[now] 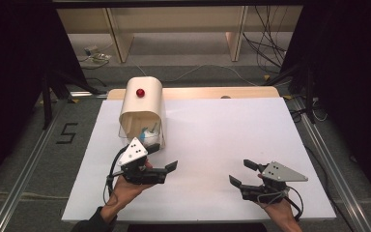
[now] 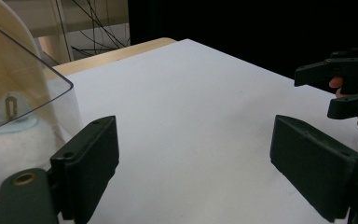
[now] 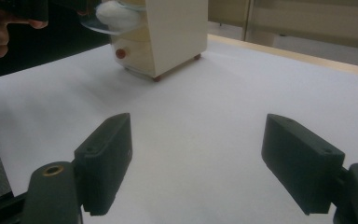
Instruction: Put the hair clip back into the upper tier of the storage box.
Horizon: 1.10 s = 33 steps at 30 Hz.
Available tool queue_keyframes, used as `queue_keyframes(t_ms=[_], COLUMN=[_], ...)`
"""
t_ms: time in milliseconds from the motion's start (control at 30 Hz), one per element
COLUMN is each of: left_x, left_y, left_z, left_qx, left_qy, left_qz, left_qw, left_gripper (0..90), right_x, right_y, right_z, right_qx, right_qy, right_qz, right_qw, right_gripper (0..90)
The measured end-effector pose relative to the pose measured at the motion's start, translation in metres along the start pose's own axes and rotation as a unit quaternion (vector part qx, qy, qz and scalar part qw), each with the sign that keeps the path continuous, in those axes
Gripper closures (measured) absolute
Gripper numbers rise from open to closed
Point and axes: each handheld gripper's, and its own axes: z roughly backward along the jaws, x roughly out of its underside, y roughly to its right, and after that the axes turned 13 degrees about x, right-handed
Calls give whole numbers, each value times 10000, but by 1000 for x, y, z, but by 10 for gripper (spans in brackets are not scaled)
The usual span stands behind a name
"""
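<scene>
A cream container (image 1: 141,107) with a rounded top and a red knob (image 1: 140,92) stands at the back left of the white sheet (image 1: 222,130). Its clear front (image 2: 23,74) shows white fluffy stuff (image 2: 9,142) and something blue inside. My left gripper (image 1: 162,158) is just in front of the container, open and holding nothing (image 2: 193,135). My right gripper (image 1: 243,173) is at the front right, open too and holding nothing (image 3: 198,130). In the right gripper view the container (image 3: 168,32) stands ahead to the left, with a small red part (image 3: 120,53) low on it.
The sheet covers a wooden table whose edge (image 1: 207,92) shows at the back. Beyond the table are wooden shelf legs (image 1: 118,38) and loose cables (image 1: 265,43) on the floor. A metal rail (image 1: 24,164) runs along the left.
</scene>
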Motion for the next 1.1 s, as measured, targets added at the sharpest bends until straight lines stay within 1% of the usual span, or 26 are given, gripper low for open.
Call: queue_keyframes(t_ms=[200, 367, 433, 633, 700, 833, 1100], left_x=[2, 5, 6, 10, 11, 13, 18], left_y=[1, 2, 2, 4, 4, 5, 6], left_z=[1, 1, 1, 0, -1, 0, 5], left_qx=[15, -18, -50, -38, -34, 3, -30], left_qy=[12, 9, -19, -70, -97, -60, 1], left_qz=[-22, -39, -102, -108, -137, -93, -70], left_qw=[10000, 10000, 9999, 9999, 9999, 9999, 10000], left_gripper=[150, 150, 150, 149, 149, 148, 148], right_x=[0, 0, 0, 0, 0, 0, 0], right_y=[0, 0, 0, 0, 0, 0, 0], right_z=[0, 0, 0, 0, 0, -1, 0], right_qx=[2, 2, 12, 3, 3, -1, 11], right_qy=[2, 0, -10, -7, -7, -7, -15], right_qz=[-4, 1, -13, -21, -23, -31, -44], right_qw=[10000, 10000, 10000, 10000, 10000, 10000, 10000], right_gripper=[255, 255, 254, 254, 255, 254, 254])
